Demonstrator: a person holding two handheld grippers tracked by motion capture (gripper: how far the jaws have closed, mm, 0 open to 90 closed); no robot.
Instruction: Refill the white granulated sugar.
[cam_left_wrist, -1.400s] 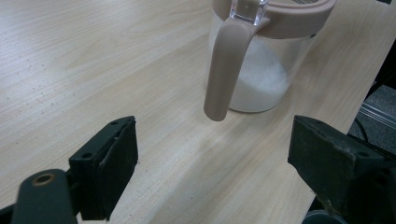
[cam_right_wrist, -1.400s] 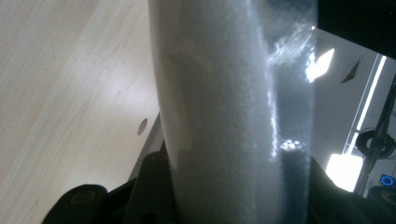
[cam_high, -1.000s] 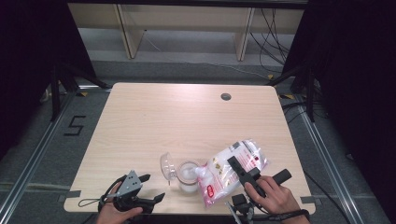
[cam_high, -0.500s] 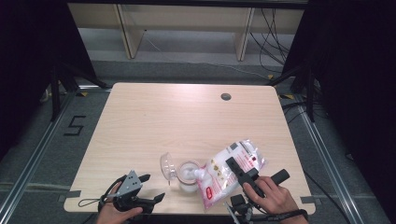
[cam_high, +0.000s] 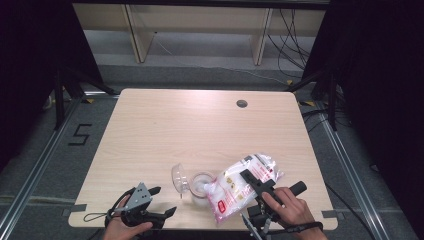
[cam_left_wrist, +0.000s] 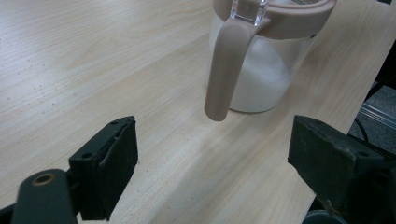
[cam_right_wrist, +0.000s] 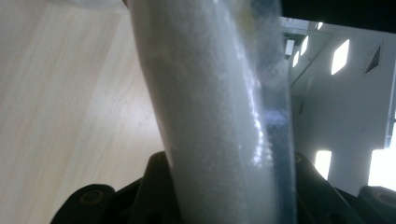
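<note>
Pouring step: bag (cam_high: 239, 186), clamped in right gripper (cam_high: 255, 182), tipped toward jar (cam_high: 199, 184) at its 9 o'clock; left gripper (cam_high: 165, 202) wide, empty. Next: more tilt needed.

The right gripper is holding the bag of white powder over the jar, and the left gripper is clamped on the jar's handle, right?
Not quite: the left gripper is open, short of the jar's handle, as the left gripper view shows. The right gripper does hold the bag over the jar.

Both of the person's hands sit low at the near edge. The left claw (cam_high: 161, 202) lies close to the tabletop (cam_high: 200, 130), its 2 jaws spread wide with nothing between them. The right claw (cam_high: 248, 176) angles away from the person, jaws pinched around a bag (cam_high: 235, 187) of white grains, hand (cam_high: 287, 206) wrapped behind it.
</note>
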